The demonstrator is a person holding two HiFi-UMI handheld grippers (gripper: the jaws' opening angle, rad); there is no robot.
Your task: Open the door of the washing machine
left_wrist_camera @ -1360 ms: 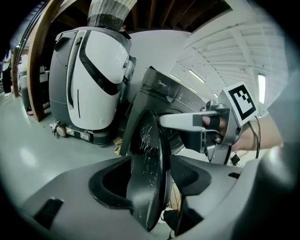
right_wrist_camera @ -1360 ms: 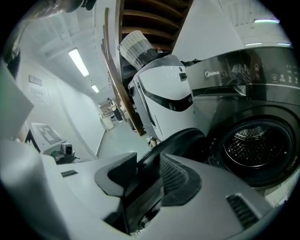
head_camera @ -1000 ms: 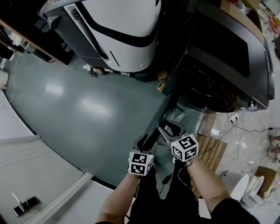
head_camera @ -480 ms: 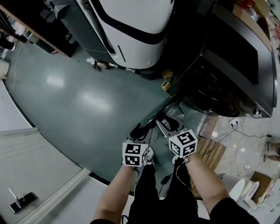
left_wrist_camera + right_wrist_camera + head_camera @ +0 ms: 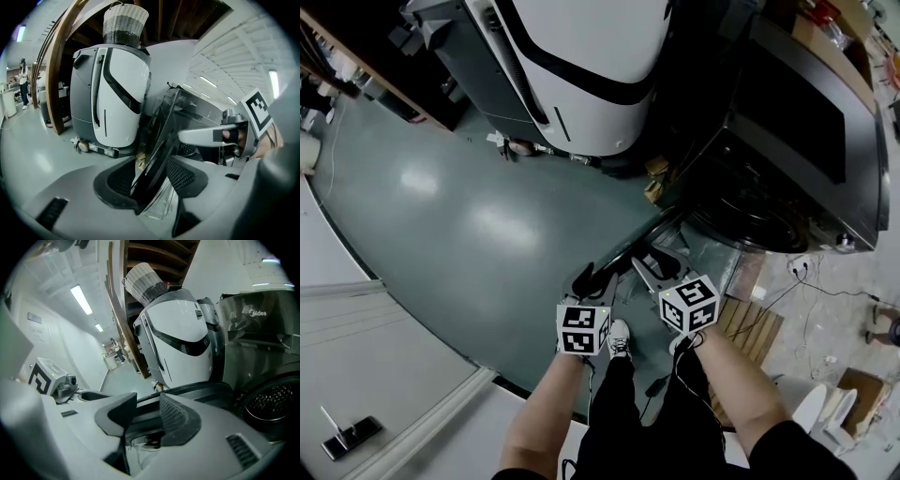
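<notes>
The dark washing machine [image 5: 806,141] stands at the upper right, its drum mouth [image 5: 750,211] uncovered. Its round glass door [image 5: 637,246] is swung out toward me, edge-on. My left gripper [image 5: 589,279] is shut on the door's outer rim, which runs between its pads in the left gripper view [image 5: 150,180]. Just to the right, my right gripper [image 5: 661,267] grips the same rim. In the right gripper view the dark door rim [image 5: 197,390] passes between the right gripper's pads [image 5: 143,420], with the drum [image 5: 272,404] behind.
A tall white and grey machine [image 5: 581,66] stands left of the washer, a woven basket [image 5: 124,21] on top of it. Wooden slats [image 5: 750,323], cables and a power strip [image 5: 797,253] lie on the floor at right. My shoe [image 5: 620,337] is under the grippers.
Both grippers have drawn back and to the left with the door rim between their pads. The door has swung further away from the drum mouth.
</notes>
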